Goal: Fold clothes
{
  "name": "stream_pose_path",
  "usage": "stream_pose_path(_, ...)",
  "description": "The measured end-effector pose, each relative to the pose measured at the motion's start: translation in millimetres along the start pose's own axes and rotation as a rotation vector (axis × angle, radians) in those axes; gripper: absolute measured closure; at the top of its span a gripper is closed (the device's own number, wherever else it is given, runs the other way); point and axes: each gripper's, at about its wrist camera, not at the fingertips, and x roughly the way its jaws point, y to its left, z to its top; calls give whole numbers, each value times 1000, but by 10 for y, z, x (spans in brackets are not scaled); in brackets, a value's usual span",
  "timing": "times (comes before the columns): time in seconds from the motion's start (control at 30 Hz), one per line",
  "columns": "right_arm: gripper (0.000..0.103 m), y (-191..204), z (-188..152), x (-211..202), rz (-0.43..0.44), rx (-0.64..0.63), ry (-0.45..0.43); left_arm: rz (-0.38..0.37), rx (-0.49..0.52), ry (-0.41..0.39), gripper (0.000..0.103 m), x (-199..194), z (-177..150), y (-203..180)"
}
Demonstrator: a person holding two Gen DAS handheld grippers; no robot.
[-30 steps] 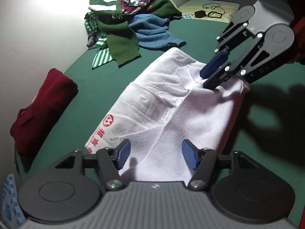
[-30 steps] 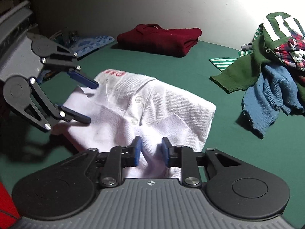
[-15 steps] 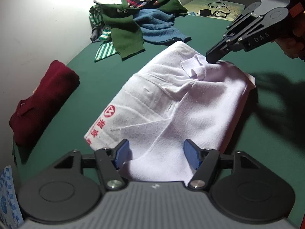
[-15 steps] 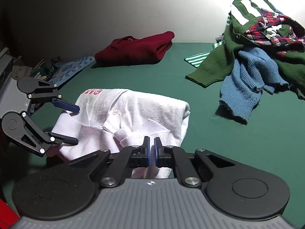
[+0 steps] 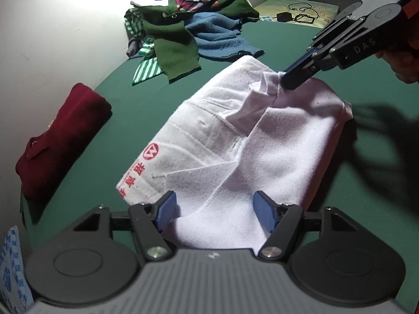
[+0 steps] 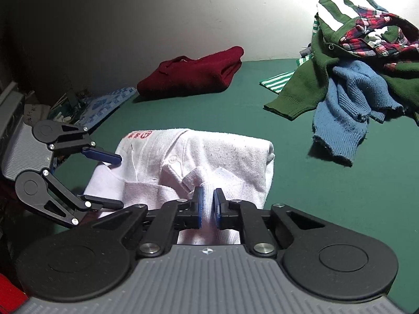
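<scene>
on the green bench [image 5: 146, 110] the folded white shirt [image 5: 262, 151] lies lengthwise from left gripper [image 5: 214, 210], fingers released astride its near edge, to right gripper [image 6: 207, 204], clenched on its collar; only the right view shows blue patterned cloth [image 6: 104, 104] beside the maroon sweater [image 6: 193, 74].

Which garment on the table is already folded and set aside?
The dark red sweater, lying alone as a neat stack by the wall. The white shirt sits between both grippers; the rest form a loose pile.
</scene>
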Motion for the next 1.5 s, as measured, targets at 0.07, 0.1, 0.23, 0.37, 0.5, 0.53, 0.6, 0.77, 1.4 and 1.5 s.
stream_pose_path(0.07, 93, -41, 2, -21, 0, 13, 6, 2, 1, -1, 33, 2, 3, -8)
stream_pose_path(0.1, 92, -52, -2, -15, -12, 20, 3, 3, 2, -1, 33, 3, 5, -11)
stream_pose_path(0.23, 84, -51, -53, 170, -89, 27, 27, 13, 5, -5, 33, -9, 18, -19)
stream_pose_path(0.37, 85, 80, -128, 331, -161, -100, 15, 20, -7, -5, 31, -3, 12, 7)
stream_pose_path(0.5, 85, 78, -78, 122, -144, -81, -35, 34, -36, -47, 35, -163, 53, 42)
stream_pose_path(0.53, 87, 87, -66, 56, -142, -88, -49, 32, -48, -67, 35, -227, 69, 57)
stream_pose_path(0.6, 90, 106, -42, -69, -139, -104, -76, 21, -61, -88, 35, -287, 91, 64)
stream_pose_path(0.77, 90, 165, -87, 81, -145, -151, -14, 13, -37, -37, 35, -83, 59, -15)
stream_pose_path(1.4, 63, -158, -221, 39, -137, 142, 123, -12, -697, -44, 34, -183, -567, 492)
stream_pose_path(1.5, 63, -160, -230, 93, -118, 167, 119, -15, -716, -35, 31, -132, -561, 460)
